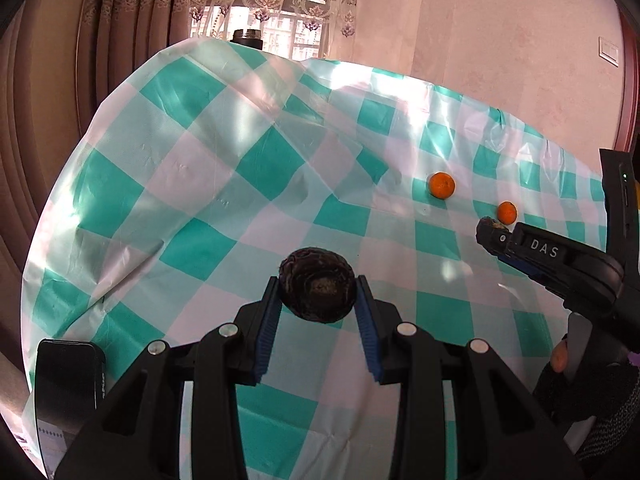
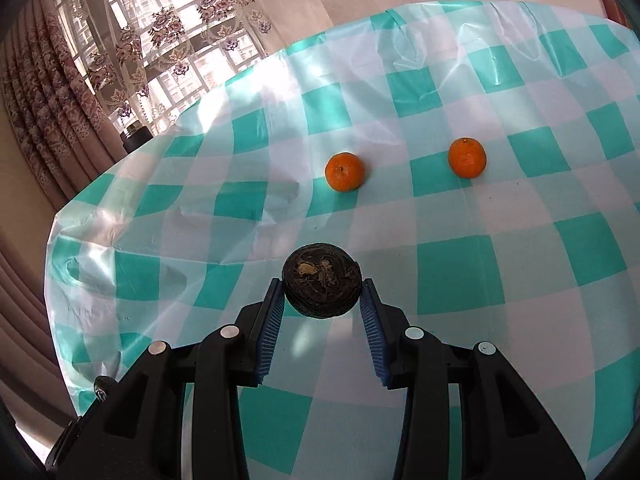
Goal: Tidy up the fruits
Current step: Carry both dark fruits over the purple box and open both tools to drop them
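With both tools loaded, we're mid-task. Left tool (image 1: 318, 300) is clamped on a dark fruit (image 1: 318, 290), held above the checked counter (image 1: 200, 184). Right tool (image 2: 323, 294) is clamped on a second dark fruit (image 2: 322, 280), also off the cloth. Two oranges (image 2: 345, 172) (image 2: 467, 158) sit on the counter beyond the right tool, well apart from each other and untouched. No bowl or tray in view, so we judge both dark fruits still need placing; the final layout is unclear.
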A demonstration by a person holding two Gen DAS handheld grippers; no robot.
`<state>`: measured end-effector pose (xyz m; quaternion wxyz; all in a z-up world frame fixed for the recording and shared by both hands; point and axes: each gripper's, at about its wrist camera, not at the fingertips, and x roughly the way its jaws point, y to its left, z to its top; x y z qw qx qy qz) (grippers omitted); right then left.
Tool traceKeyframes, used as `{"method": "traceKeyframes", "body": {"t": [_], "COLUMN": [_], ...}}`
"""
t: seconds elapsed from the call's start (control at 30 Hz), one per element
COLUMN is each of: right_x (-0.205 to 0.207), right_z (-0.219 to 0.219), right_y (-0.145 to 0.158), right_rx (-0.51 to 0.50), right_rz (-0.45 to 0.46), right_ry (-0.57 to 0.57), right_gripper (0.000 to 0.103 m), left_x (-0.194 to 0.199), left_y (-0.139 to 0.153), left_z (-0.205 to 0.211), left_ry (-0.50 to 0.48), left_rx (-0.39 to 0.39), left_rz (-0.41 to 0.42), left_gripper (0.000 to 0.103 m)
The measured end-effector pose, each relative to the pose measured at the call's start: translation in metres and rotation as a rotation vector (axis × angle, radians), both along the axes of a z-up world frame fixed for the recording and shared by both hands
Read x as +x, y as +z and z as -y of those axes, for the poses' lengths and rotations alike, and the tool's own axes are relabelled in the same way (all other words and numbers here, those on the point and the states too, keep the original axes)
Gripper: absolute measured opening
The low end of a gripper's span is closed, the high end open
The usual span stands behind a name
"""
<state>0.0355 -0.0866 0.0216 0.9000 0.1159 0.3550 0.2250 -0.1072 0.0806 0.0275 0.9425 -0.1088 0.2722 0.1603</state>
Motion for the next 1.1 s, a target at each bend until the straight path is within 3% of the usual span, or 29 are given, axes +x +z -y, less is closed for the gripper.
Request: {"method": "traceKeyframes", "body": {"t": [0.33, 0.77, 1.1], "right_x": [-0.096, -0.179, -0.218], "right_z": [0.005, 0.061, 0.115], "right_y": [0.012, 0.062, 0.079], "right_rx": [-0.135, -0.125, -0.13], "right_rz": [0.062, 0.24, 0.313], "right_ry": [0.014, -0.026, -0.122], "right_gripper": [0.04, 0.04, 0.04], "left_x": [-0.014, -0.039, -0.061], "left_y": [0.023, 0.054, 0.075], "left_z": [0.005, 0.034, 0.076], "left_ry": [-0.027, -0.075, -0.168], "left_rx": [-0.021, 0.035, 0.1], "left_rz": [0.067, 0.166, 0.23], "left_gripper": [0.037, 0.037, 0.037]}}
